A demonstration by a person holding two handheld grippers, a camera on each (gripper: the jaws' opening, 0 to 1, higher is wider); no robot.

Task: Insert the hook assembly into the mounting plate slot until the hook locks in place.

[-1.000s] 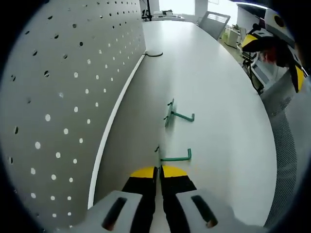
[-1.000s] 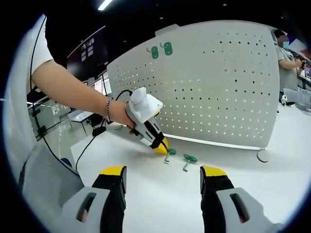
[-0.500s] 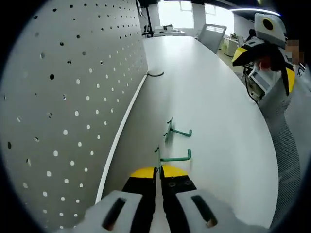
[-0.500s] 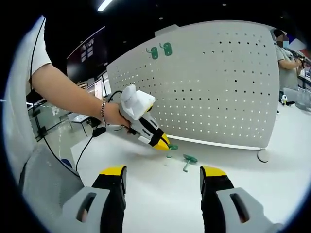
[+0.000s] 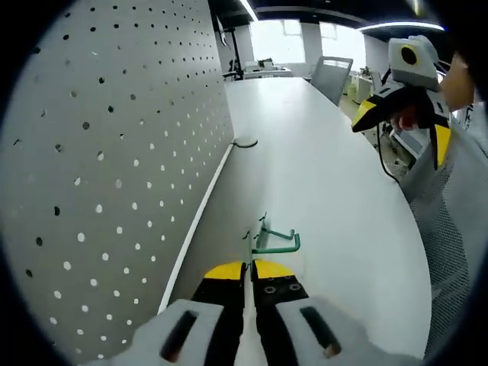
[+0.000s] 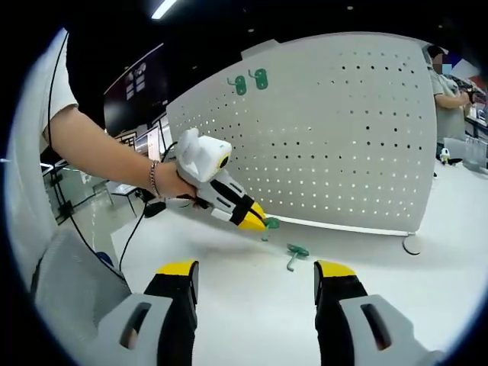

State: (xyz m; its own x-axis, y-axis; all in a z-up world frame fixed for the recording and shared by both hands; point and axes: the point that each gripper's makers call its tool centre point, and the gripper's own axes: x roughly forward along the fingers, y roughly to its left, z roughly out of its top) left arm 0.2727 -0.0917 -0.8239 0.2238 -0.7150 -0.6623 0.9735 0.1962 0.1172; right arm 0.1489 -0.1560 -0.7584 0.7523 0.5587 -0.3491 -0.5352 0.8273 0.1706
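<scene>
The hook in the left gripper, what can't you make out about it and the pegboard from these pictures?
- Grip on the hook: left gripper view, the closed yellow tips of the left gripper cover its near end.
- Held hook: right gripper view, too small for its pegs to be read.
- Second hook: left gripper view, partly behind the held one.
- Two hooks high on the pegboard: right gripper view, too small to tell how they seat.
</scene>
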